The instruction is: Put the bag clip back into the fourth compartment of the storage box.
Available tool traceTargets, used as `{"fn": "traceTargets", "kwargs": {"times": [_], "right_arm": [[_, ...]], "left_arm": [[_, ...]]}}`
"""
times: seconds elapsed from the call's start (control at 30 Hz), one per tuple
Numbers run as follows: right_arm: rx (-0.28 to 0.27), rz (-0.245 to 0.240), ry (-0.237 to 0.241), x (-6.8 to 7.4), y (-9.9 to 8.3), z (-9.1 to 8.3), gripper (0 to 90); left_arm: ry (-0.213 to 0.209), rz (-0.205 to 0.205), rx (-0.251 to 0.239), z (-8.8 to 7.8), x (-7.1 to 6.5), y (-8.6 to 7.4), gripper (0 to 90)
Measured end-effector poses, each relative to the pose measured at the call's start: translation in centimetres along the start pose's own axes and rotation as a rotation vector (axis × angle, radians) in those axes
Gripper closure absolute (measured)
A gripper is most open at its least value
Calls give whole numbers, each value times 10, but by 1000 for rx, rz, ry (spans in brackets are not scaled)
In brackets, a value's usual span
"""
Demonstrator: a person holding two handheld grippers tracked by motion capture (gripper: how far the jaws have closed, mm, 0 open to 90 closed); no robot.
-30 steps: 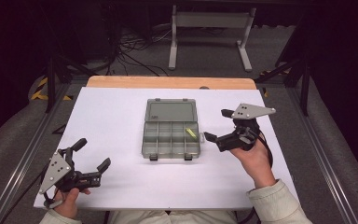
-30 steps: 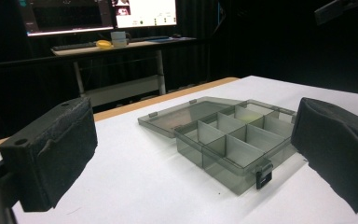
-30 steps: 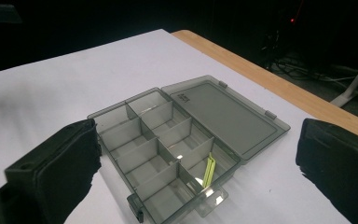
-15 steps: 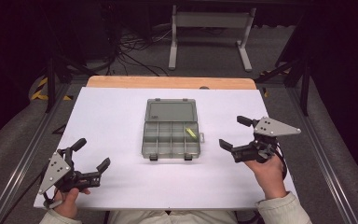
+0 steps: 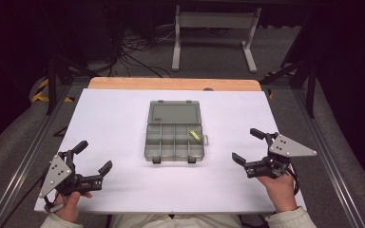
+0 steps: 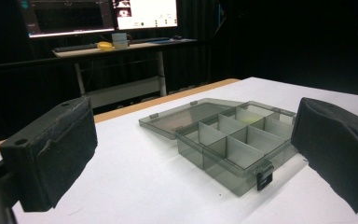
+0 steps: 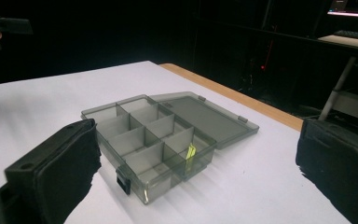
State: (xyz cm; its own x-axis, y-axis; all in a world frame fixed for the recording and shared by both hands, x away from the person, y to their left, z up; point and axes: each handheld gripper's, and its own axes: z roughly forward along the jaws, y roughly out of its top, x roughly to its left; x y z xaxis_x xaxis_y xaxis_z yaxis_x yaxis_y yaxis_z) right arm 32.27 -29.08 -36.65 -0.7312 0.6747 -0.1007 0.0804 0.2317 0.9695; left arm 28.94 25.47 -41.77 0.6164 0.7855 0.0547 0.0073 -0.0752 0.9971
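Open compartment box on the bench, both hand-held grippers spread and empty.

The compartment box [image 5: 175,130] lies mid-bench [image 5: 123,114], lid flat behind it, a yellow-green piece [image 5: 193,134] in a right-hand cell. Nothing stands between it and either gripper. The right hand-held gripper [image 5: 250,146] has drawn back toward the near right edge; the left hand-held gripper [image 5: 93,156] has stayed near-left. The piece's shape is hard to make out.
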Motion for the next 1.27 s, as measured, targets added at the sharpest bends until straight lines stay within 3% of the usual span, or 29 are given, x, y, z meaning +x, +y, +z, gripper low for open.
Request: {"fn": "traceTargets", "kwargs": {"times": [0.37,0.67,0.8,0.97,1.27], "right_arm": [[-23,0,-26,3,-30,-9,2],[5,3,-31,6,-48,-4,2],[13,40,-35,9,-58,1,2],[13,68,-8,11,-61,6,2],[-4,69,-37,9,-61,4,2]], "left_arm": [[-5,4,-3,0,0,0,8],[-9,2,-4,0,0,0,8],[-13,2,-6,0,0,0,8],[-14,2,-5,0,0,0,8],[-13,2,-5,0,0,0,8]]}}
